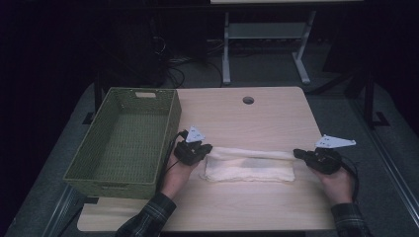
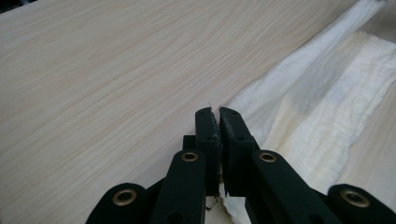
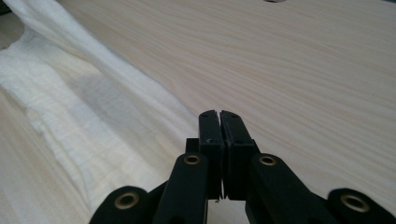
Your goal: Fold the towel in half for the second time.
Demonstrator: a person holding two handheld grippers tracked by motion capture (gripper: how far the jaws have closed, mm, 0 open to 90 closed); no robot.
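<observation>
1. Towel (image 1: 249,165): cream-white, lying across the near middle of the surface (image 1: 257,116), between the two hands. Folded lengthwise into a long band, far edge lifted and pulled taut into a thin ridge from one end to the other. Crinkled, ribbed weave plain in both gripper views (image 2: 327,116) (image 3: 70,107); soft, limp, sagging in a shallow trough below the raised edge.
2. Progress, judged from the lie of the cloth: one lengthwise fold apparently in hand or just made, both far corners gripped. Left to do, probably: laying the held edge down, folding shorter, then moving to the basket (image 1: 123,140), which holds nothing yet.
3. Basket: green woven rectangle, open weave, handle slot in the far wall, standing at the left edge of the surface, just beside the left hand and apart from the towel.
4. Surface: pale wood-grain laminate, smooth, rounded corners, a round cable hole near the far edge.
5. Left hand-held gripper (image 1: 193,150): at the towel's left end, jaws clenched nearly flat together in the left gripper view (image 2: 217,116), with a thin edge of cloth showing at the tips and below; grasping the towel's corner.
6. Right hand-held gripper (image 1: 316,157): at the towel's right end, jaws pressed together likewise (image 3: 219,119); the raised edge runs straight to it, so judged as pinching that corner, though hardly any cloth shows between the pads.
</observation>
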